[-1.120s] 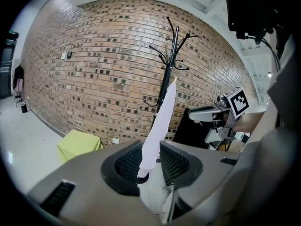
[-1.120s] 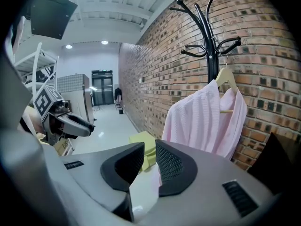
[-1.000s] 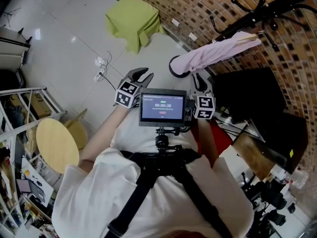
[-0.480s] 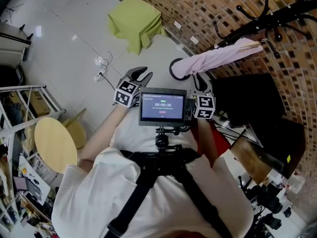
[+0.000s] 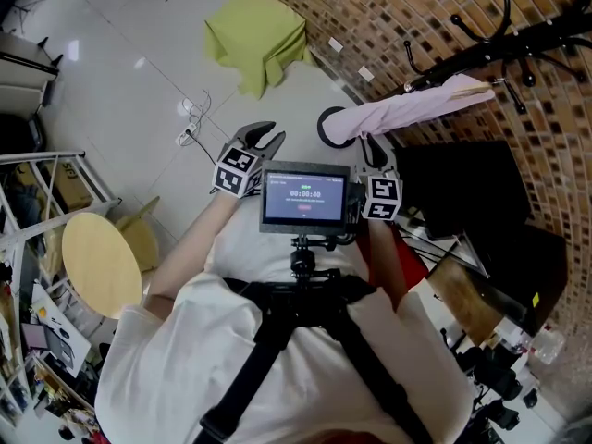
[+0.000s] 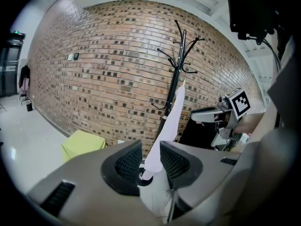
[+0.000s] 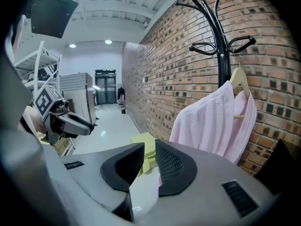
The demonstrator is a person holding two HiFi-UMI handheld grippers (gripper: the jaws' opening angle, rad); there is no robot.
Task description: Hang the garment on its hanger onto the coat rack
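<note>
A brick wall (image 5: 388,7) backs a black coat rack (image 7: 218,36). A pink garment (image 7: 214,121) hangs there on a wooden hanger (image 7: 240,79) — its hook seemingly over a prong. Away from it, the left tool (image 6: 150,159) gapes empty; the right tool (image 7: 149,164) is narrowly parted, empty.

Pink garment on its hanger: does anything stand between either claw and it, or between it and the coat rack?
Nothing visible does. The pink garment on its wooden hanger already appears to hang from the coat rack. The left claw and right claw are open and empty, with only open air ahead.
</note>
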